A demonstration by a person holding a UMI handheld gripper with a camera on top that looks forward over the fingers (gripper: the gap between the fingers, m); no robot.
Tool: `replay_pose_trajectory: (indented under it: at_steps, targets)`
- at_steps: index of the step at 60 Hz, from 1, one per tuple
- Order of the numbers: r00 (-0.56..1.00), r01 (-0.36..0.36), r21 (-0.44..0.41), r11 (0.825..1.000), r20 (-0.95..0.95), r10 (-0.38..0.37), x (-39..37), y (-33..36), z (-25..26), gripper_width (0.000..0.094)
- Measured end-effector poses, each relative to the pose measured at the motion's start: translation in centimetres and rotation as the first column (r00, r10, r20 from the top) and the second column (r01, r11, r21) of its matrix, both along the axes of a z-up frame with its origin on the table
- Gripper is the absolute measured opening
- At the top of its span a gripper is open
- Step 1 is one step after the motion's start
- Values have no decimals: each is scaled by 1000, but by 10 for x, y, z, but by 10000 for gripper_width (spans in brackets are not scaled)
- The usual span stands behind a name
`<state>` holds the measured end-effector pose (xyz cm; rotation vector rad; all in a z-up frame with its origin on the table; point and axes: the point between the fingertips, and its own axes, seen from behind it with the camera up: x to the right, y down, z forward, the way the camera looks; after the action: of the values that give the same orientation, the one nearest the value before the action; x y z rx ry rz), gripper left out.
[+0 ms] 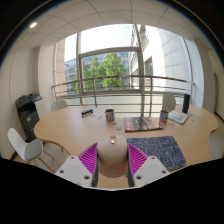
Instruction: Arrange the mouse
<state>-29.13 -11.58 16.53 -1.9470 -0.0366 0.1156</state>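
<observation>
gripper [112, 160] fingers seen spread, pink pads [89, 157] flanking white mouse [112, 157] held between them, contact unclear. patterned mousepad [160, 150] lies just beside, on round wooden table [70, 125].
</observation>
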Motion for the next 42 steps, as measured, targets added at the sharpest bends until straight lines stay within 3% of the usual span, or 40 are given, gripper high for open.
replay_pose_trajectory:
  at_steps: [6, 12, 20, 26, 33, 42]
  targets:
    - [999, 35, 66, 997, -12, -34, 40, 50, 41, 404]
    - [995, 100, 78, 992, 20, -102, 98, 94, 41, 401]
    - [985, 168, -45, 985, 37, -167, 162, 135, -32, 402]
    - [985, 172, -153, 973, 31, -169, 180, 150, -106, 403]
    - [985, 171, -244, 954, 69, -159, 195, 145, -141, 416]
    - [989, 145, -298, 943, 69, -131, 192, 138, -174, 542]
